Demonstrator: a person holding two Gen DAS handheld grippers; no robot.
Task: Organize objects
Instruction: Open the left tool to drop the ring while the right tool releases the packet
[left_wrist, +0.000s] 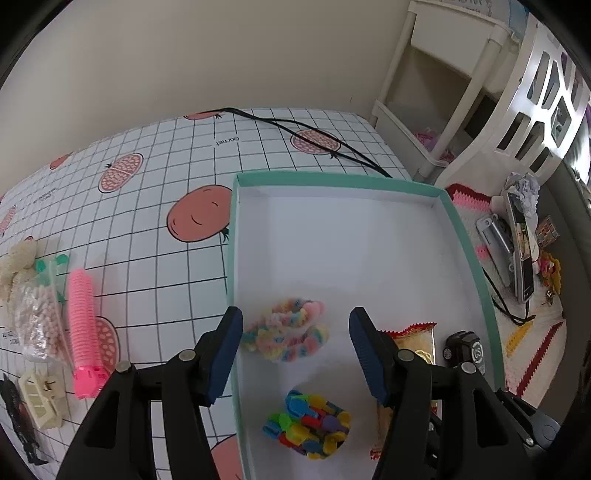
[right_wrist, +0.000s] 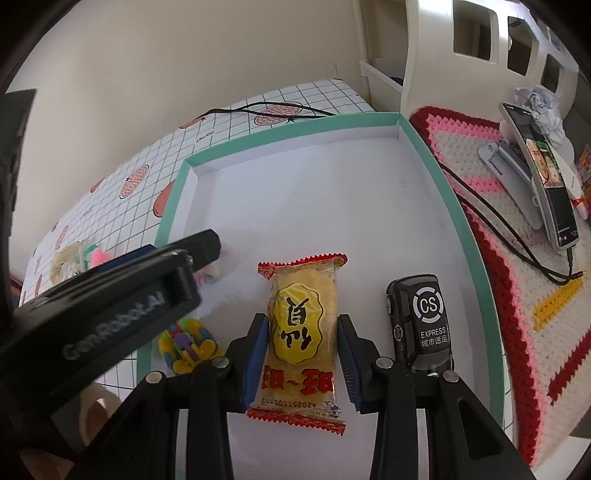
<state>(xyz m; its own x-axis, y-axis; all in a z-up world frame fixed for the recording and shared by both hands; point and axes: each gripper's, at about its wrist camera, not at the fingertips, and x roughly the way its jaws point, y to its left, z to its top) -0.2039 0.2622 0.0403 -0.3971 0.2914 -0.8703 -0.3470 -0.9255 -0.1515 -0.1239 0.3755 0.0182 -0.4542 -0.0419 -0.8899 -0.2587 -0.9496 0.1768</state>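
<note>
The right gripper (right_wrist: 301, 354) sits lowest in its wrist view, jaws parted a little wider than the yellow snack packet (right_wrist: 301, 343) lying flat between them; whether the blue pads touch the wrapper cannot be told. The packet rests on the white floor of a teal-rimmed tray (right_wrist: 454, 221), near its front edge, with a black toy car (right_wrist: 419, 321) just beside it toward the tray's right wall. The left gripper (left_wrist: 295, 350) hovers wide open and empty over the tray's left wall. Ahead of it in the tray lie a pastel scrunchie (left_wrist: 288, 330) and a cluster of bright plastic pieces (left_wrist: 308, 424) by the front-left corner. Outside, at the table's left edge, lie a pink ribbed tube (left_wrist: 83, 325), a bag of beads (left_wrist: 37, 321) and a cream hair claw (left_wrist: 38, 398).
</note>
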